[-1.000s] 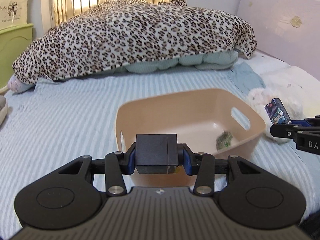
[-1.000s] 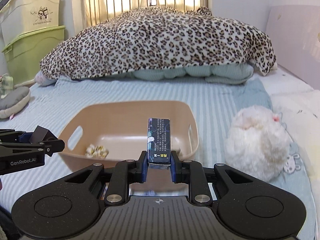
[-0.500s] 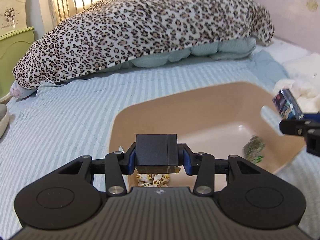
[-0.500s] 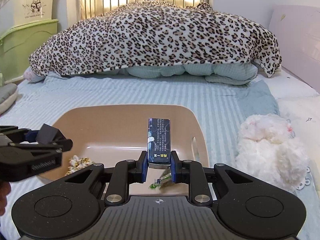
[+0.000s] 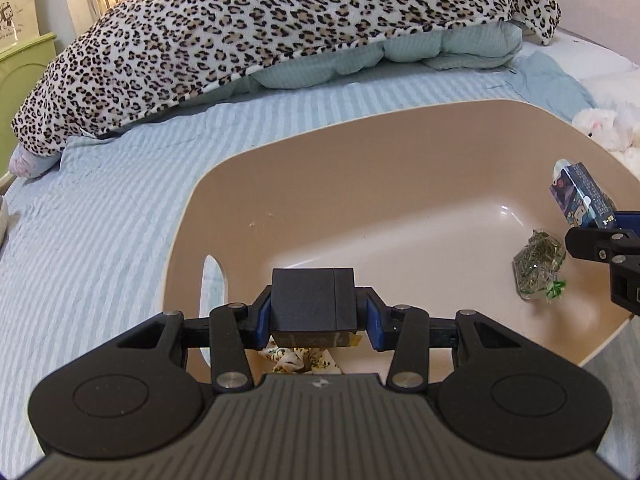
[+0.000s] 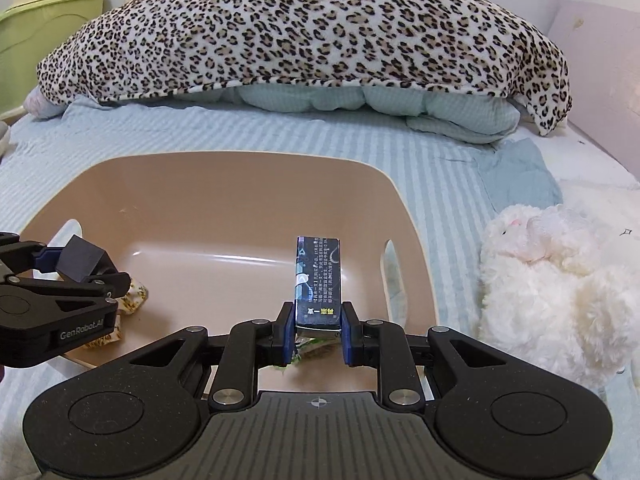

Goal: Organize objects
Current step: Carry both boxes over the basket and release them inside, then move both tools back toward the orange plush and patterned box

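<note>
A beige plastic basket (image 5: 224, 168) (image 6: 404, 200) sits on the striped bed. My left gripper (image 5: 314, 316) is shut on a black box (image 5: 312, 300) and holds it over the basket's near left side; the box shows in the right wrist view (image 6: 78, 262). My right gripper (image 6: 316, 326) is shut on a dark blue printed box (image 6: 318, 276) over the basket's right side; that box also shows in the left wrist view (image 5: 580, 196). In the basket lie a yellow-patterned packet (image 5: 300, 358) (image 6: 132, 294) and a clear packet of green leaves (image 5: 538, 266).
A white plush toy (image 6: 560, 280) lies on the bed right of the basket. A leopard-print blanket (image 6: 300, 28) over a pale green quilt (image 6: 360, 104) fills the back of the bed. Green storage bins (image 6: 44, 24) stand at the far left.
Both grippers have moved forward and down over the basket with their boxes still held. The basket now fills more of both views.
</note>
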Demonstrator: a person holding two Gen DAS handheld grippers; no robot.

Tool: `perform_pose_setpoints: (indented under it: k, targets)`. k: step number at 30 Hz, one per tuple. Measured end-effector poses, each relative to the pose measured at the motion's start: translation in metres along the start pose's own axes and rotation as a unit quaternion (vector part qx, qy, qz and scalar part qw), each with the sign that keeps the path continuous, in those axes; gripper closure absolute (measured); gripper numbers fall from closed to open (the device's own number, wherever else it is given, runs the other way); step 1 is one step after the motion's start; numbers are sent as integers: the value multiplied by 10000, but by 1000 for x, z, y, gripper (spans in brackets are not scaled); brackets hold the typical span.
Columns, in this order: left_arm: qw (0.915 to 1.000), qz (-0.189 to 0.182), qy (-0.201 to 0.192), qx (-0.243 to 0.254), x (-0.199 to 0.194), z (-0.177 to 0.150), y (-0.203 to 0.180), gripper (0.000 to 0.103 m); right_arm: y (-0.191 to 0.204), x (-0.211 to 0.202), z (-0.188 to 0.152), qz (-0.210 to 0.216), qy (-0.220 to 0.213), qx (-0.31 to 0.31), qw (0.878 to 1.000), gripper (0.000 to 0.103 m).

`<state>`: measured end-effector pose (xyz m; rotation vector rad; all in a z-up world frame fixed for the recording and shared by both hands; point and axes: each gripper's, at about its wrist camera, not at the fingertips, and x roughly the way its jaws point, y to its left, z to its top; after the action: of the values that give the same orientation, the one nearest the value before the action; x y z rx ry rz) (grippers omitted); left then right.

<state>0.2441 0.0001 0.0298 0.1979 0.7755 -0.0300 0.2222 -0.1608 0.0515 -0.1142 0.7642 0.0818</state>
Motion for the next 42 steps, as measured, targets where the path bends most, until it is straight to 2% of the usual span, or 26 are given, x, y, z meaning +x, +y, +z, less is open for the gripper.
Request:
perform_pose_setpoints:
  k: [1,3,4,5,8,11,12,15,19,26,42]
  targets:
    - [10000,-11,-18,-27,-2,0,1,56,-1,-1,0,8,-4,28,10000,69]
    - [10000,4,-82,-44,-10,2,4,51,-3,-4,-1,82,-34,109,9999,56]
    - [9999,13,-125,-51,-14,3,4,40,-4,-7,-1,87,-55,125,9999,51]
    - [9998,26,-189,-77,-19,3,6,28,-4,-10,-1,93,-96,136,9998,43]
    - [9990,33,-419,-159,-39,5,12,21,-5,-25,-2,130,-209,131,9996,28]
    - [9985,53,-509,-216,-57,4,17,14,-5,-42,-4,107,-300,73,9995,19]
    - [9983,54,-532,-226,-63,4,18,13,-6,-47,-5,104,-312,67,9994,12]
    - [9978,53,-635,-200,-81,-1,19,11,-9,-65,-9,156,-326,75,9993,3]
    - [9975,55,-676,-173,-100,-15,20,9,-10,-82,-21,149,-263,-21,9995,0]
    - [9988,-23,-352,-339,-114,-42,23,9,-10,-88,-48,176,101,-64,9998,0]
    - [9978,-239,521,-328,-95,-111,12,9,-5,-61,-98,239,907,-185,9954,0]
